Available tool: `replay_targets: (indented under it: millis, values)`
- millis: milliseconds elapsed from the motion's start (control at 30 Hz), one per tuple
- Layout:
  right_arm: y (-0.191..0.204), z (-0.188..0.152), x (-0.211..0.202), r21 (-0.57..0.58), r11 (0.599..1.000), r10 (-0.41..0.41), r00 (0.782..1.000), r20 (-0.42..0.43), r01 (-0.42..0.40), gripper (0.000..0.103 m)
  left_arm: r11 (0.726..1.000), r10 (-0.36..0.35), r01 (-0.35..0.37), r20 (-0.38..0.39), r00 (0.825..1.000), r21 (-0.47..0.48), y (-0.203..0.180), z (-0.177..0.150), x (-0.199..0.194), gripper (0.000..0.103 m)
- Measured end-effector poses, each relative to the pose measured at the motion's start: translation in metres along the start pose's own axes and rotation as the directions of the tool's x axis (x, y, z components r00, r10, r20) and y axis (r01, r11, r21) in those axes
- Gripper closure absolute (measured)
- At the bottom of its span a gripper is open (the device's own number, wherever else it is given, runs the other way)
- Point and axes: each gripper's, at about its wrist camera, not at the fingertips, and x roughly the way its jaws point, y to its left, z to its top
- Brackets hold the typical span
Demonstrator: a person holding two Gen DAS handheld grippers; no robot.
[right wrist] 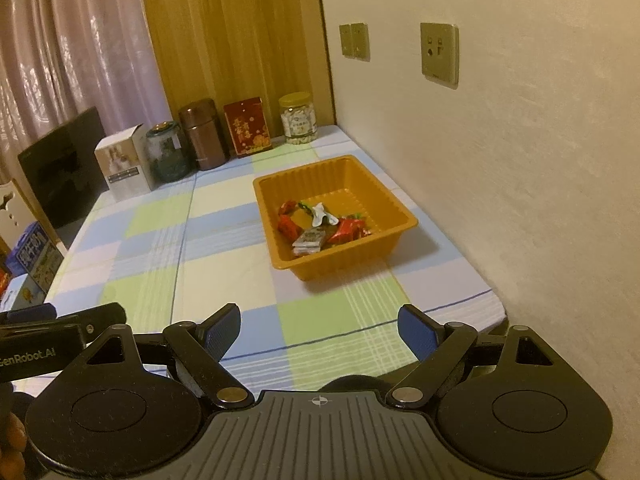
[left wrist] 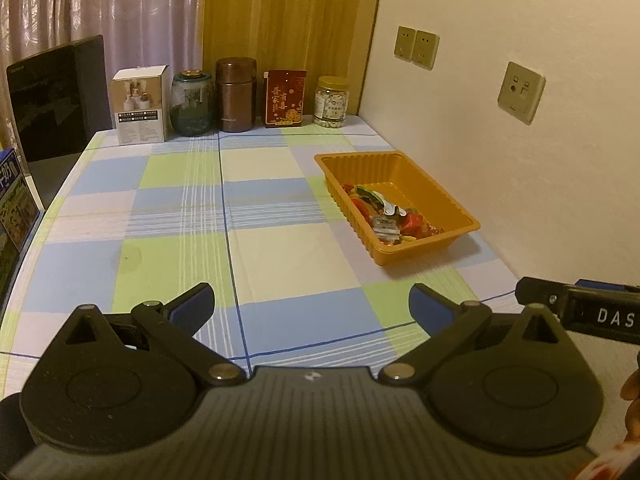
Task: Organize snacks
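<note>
The black body beside my left claw (left wrist: 311, 304) shows the white letters "DAS", and the one beside my right claw (right wrist: 319, 326) reads "GenRobot.AI"; the red box with gold Chinese characters (right wrist: 248, 127) at the back of the checked blue, green and white counter (left wrist: 280, 264) is too blurred for me to read. Both of my claws point forward and downward over the near edge of the counter, blue pads spread apart with nothing between them. The wrapped snacks (right wrist: 320, 226) lie in the ribbed orange plastic tray (right wrist: 396, 222), near the wall on the right
</note>
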Motion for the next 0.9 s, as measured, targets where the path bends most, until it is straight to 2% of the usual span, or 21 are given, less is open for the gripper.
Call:
replay_targets:
  millis: [900]
  values:
    - [0.0058, -0.0042, -0.0016, -0.012, 1.000, -0.001, 1.000, 0.007, 0.001, 0.018, 1.000, 0.002, -0.003, 0.010, 1.000, 0.007, -0.0008, -0.0034, -0.0032, 0.000]
